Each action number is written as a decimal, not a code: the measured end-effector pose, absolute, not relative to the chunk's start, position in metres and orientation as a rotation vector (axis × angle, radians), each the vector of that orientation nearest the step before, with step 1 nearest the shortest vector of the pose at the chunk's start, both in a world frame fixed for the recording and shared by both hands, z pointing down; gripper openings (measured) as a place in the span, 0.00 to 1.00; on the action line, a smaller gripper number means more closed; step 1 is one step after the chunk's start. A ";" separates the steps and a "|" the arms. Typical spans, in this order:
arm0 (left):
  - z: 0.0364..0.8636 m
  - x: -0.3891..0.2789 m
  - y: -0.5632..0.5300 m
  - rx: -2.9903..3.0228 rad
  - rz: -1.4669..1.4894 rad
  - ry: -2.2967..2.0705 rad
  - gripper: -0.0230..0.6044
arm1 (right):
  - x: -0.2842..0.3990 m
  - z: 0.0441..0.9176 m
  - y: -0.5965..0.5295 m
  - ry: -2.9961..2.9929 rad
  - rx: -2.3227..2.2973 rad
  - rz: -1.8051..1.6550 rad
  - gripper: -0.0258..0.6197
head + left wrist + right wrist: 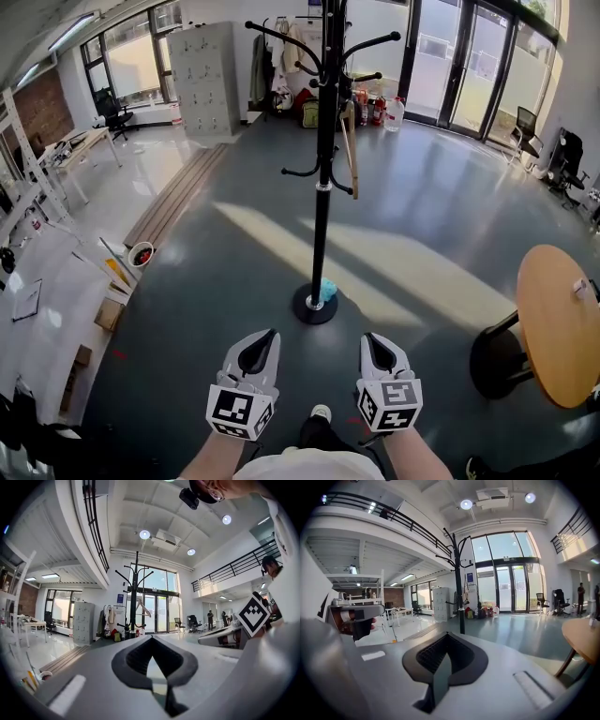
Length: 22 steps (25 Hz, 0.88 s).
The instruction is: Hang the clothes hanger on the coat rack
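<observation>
Head view: the person stands back from the coat rack, both grippers held low and level in front of the body
Left gripper: its own view shows the jaws pressed together at the tip with nothing between them; it points at the rack, well apart from it
Coat rack: a black pole on a round base in the middle of the grey floor; curved arms at the top and a lower ring of arms halfway down; seen upright in the left gripper view and the right gripper view
Wooden clothes hanger: hangs tilted just right of the pole, off one of the lower arms; which arm carries its hook is too small to tell; also seen in the left gripper view
Right gripper: jaws closed on each other, empty
Round wooden table: far right, well clear of the path
Step, as I judge it: neither gripper carries anything and the hanger sits on the rack, so the hanging looks done or not yet begun
Doing it well: walk close before reaching; open one gripper wide, pinch the wooden shoulder near the hook, lift straight up to free it; keep the hook facing the chosen arm and lower until it seats
</observation>
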<state>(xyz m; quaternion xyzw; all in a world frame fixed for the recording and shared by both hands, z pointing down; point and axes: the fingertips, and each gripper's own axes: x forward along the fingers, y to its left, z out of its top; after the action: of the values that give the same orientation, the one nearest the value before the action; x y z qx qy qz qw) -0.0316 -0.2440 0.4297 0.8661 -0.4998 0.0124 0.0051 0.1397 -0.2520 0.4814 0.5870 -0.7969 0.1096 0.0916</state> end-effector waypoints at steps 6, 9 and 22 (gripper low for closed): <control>0.438 -0.068 -0.183 2.708 0.038 -1.543 0.04 | 0.104 0.491 -0.187 -2.343 1.750 0.342 0.08; 0.438 -0.077 -0.161 2.718 0.038 -1.518 0.04 | 0.094 0.495 -0.163 -2.321 1.764 0.349 0.08; 0.420 -0.096 -0.120 2.750 -0.039 -1.516 0.04 | 0.072 0.483 -0.116 -2.325 1.790 0.292 0.08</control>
<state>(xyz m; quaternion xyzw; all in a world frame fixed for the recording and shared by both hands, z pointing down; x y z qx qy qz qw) -0.0957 -0.1203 0.4201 0.8756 -0.4828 -0.0124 0.0005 0.0716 -0.1160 0.4831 0.6042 -0.7849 0.0985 0.0964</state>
